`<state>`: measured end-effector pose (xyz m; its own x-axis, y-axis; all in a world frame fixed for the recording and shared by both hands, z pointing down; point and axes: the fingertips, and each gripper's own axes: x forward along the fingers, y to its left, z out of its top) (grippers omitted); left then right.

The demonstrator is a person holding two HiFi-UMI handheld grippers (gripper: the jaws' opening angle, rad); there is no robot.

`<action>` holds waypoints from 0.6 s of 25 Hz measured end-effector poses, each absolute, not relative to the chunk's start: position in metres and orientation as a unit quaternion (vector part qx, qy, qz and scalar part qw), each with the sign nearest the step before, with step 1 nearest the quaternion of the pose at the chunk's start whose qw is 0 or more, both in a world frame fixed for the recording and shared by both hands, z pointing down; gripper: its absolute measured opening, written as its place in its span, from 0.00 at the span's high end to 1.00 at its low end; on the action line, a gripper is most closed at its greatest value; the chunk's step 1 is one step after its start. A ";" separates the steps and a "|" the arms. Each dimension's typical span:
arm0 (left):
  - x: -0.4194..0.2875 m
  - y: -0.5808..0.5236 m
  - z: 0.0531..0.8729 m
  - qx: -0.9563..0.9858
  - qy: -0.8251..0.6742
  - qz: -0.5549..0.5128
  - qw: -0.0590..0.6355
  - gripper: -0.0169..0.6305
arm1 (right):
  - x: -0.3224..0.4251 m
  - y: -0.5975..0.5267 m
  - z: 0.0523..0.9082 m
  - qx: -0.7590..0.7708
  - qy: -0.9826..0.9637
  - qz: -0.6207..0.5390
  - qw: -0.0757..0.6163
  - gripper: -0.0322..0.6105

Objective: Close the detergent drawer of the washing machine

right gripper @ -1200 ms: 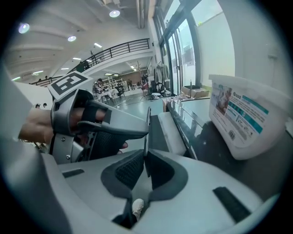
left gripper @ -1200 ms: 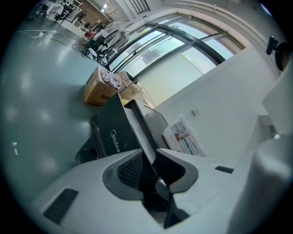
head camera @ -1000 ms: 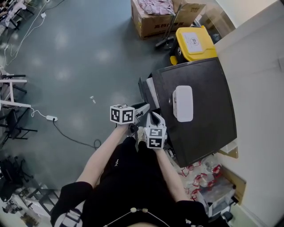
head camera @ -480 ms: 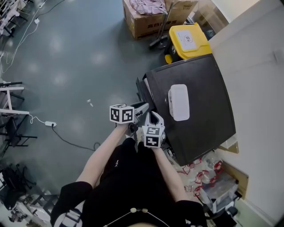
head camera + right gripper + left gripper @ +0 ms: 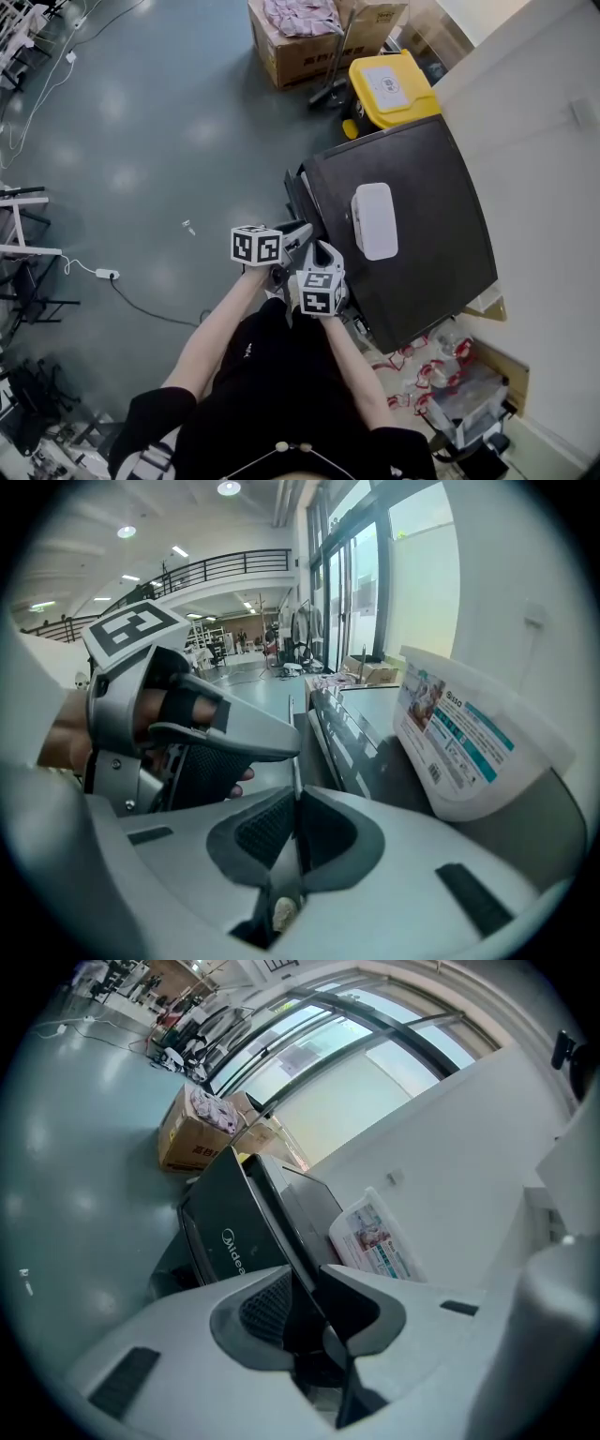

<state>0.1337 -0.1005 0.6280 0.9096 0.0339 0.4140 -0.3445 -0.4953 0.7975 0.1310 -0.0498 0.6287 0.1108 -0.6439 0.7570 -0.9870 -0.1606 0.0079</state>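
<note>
Two things matter here, imo: where the detergent drawer sits and how it's likely to slide. It's pulled out at the far front corner of the washing machine, up along the top edge of the front. Its glossy black panel with the Midea logo faces out over the grey floor.

The left gripper has its fingers roughly halfway closed, one on each side of the near end of that panel. It looks like they're pinching it. The right gripper is just beside the left one, near the machine's front top edge. Its fingers are almost together and I can't see anything between them.

My guess on handling: the drawer is a light, stiff plastic tray on runners, so weight shouldn't be an issue. The shiny front probably gives poor grip, and the panel is thin enough that a hard squeeze gains nothing. The real risk is binding. Pushing from the near end alone could cock the drawer sideways in its slot and jam it.

I'd put the contact flat on the front face, near the middle around the logo, and push straight into the machine. Steady pressure rather than a shove, since these usually click home at the end.

The white plastic tub on top of the machine is well apart from the drawer, so it shouldn't get in the way.
</note>
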 end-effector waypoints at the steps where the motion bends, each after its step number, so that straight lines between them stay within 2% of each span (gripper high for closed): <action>1: 0.134 -0.101 0.628 0.843 -0.091 0.192 0.494 0.83 | 0.131 -0.050 0.629 0.689 -0.590 0.315 0.279 0.90; 15: 0.153 -0.102 0.623 0.845 -0.071 0.187 0.496 0.83 | 0.150 -0.053 0.626 0.693 -0.570 0.314 0.310 0.90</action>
<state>0.1534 -0.1022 0.6231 0.9198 0.0656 0.3867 -0.3056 -0.4981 0.8115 0.1497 -0.0528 0.6257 0.1520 -0.5961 0.7884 -0.9850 -0.1573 0.0710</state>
